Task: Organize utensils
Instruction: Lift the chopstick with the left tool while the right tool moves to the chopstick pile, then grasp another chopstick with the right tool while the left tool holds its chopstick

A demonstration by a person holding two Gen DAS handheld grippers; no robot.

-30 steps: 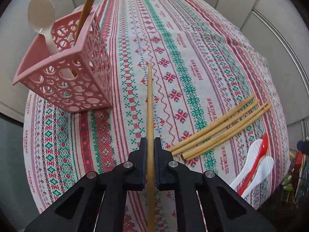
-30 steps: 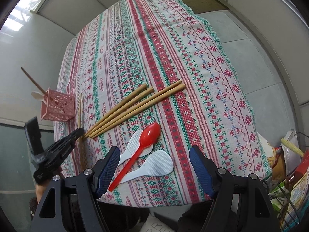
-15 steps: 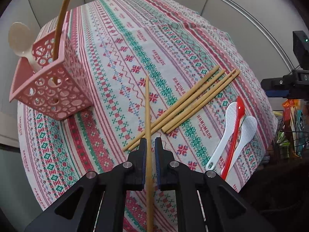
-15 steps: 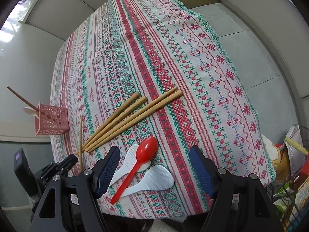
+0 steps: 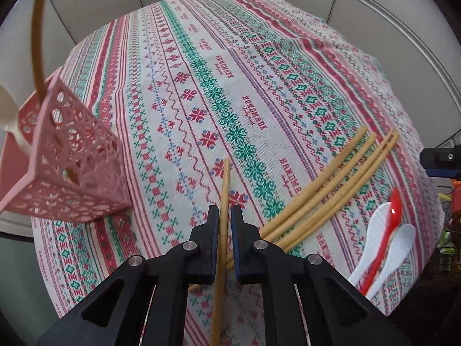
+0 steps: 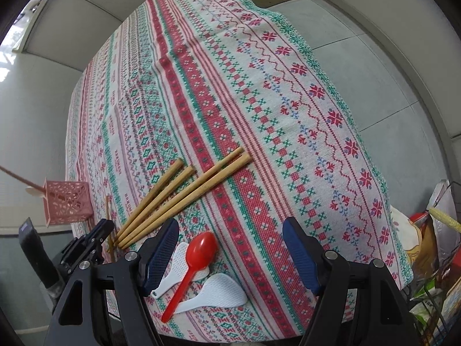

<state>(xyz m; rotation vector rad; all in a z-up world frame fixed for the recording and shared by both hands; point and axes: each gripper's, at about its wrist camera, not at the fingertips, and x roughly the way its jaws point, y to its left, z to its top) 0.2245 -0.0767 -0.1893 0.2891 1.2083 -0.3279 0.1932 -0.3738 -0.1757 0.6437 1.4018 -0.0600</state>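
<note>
Partly done, judging by how things lie. Already standing in the pink basket (image 5: 72, 170) at the table's left edge: one chopstick (image 5: 37, 43) leaning out of the top and a pale spoon (image 5: 8, 115) poking out beside it. Left to sort: four loose chopsticks (image 5: 331, 190) lying side by side on the patterned tablecloth (image 5: 230, 72), plus a red spoon (image 6: 196, 262) resting across two white rice paddles (image 6: 213, 294) near the front edge.

Left gripper (image 5: 222, 222): jaws drawn narrow, clamped on a single chopstick (image 5: 224, 190) that runs straight out ahead between the pads, its tip pointing over the cloth, its other end passing back under the gripper body. Held clear of the basket, which sits off to the left and apart from the tip; the four loose sticks lie just to the right of the jaws. Probably the stick next bound for the basket.

Right gripper (image 6: 230, 248): jaws spread wide, holding nothing, hanging over the red spoon and the paddles, the spoon's bowl showing between the two blue pads. Contact with the spoon: none visible.
</note>
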